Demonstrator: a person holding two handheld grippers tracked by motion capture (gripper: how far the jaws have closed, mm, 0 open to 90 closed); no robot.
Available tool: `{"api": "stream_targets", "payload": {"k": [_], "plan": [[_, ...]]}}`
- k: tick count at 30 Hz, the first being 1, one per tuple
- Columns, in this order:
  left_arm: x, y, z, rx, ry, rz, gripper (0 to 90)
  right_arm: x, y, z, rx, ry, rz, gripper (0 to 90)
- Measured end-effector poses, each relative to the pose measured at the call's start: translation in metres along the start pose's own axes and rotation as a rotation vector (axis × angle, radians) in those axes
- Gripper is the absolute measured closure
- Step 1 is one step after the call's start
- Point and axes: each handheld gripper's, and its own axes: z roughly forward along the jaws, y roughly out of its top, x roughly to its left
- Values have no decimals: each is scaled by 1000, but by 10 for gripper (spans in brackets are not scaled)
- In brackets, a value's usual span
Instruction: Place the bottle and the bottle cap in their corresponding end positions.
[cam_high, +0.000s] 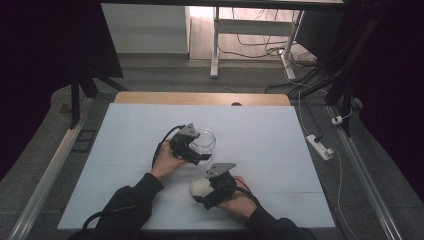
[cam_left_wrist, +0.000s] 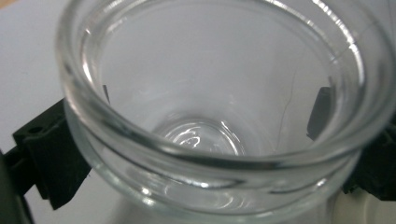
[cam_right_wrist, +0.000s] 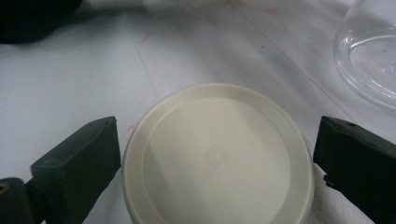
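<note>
A clear, empty glass jar (cam_high: 204, 140) stands mid-table, and my left gripper (cam_high: 192, 148) comes at it from the left. In the left gripper view I look into the jar's mouth (cam_left_wrist: 219, 93), and my left gripper (cam_left_wrist: 187, 121) has a black jaw pressed to each side of it. A round cream lid (cam_high: 200, 187) lies flat near the front edge. My right gripper (cam_high: 209, 192) stands open around that lid (cam_right_wrist: 217, 158), and in the right gripper view, my right gripper (cam_right_wrist: 217, 135) has one jaw close on the left and the other a small gap off.
A white sheet (cam_high: 265, 145) covers the table, with a wooden strip (cam_high: 200, 97) along the far edge. The jar's rim (cam_right_wrist: 369, 60) lies beyond the lid, to the upper right. A power strip (cam_high: 320, 146) and cables lie on the floor to the right.
</note>
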Motion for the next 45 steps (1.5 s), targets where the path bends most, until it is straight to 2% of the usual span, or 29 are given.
{"api": "stream_targets", "payload": {"k": [6,10,13,16,26,33,45], "plan": [[1,0,-8,-28,4,-12,0,0,1,-3,-20,2,7,1],[0,-1,-16,-24,-1,-27,0,0,2,-6,-36,2,1,1],[-1,-1,-22,-15,6,-21,0,0,4,-11,-54,0,3,1],[-3,-2,-27,-25,8,-25,0,0,5,-15,-70,-2,3,1],[-9,-10,-46,-20,25,-45,0,-3,5,-30,-108,8,32,1],[-15,-15,-60,-21,23,-60,0,-5,4,-37,-124,6,40,0],[-33,-26,-80,-14,19,-73,0,-10,0,-50,-138,-28,64,0]]}}
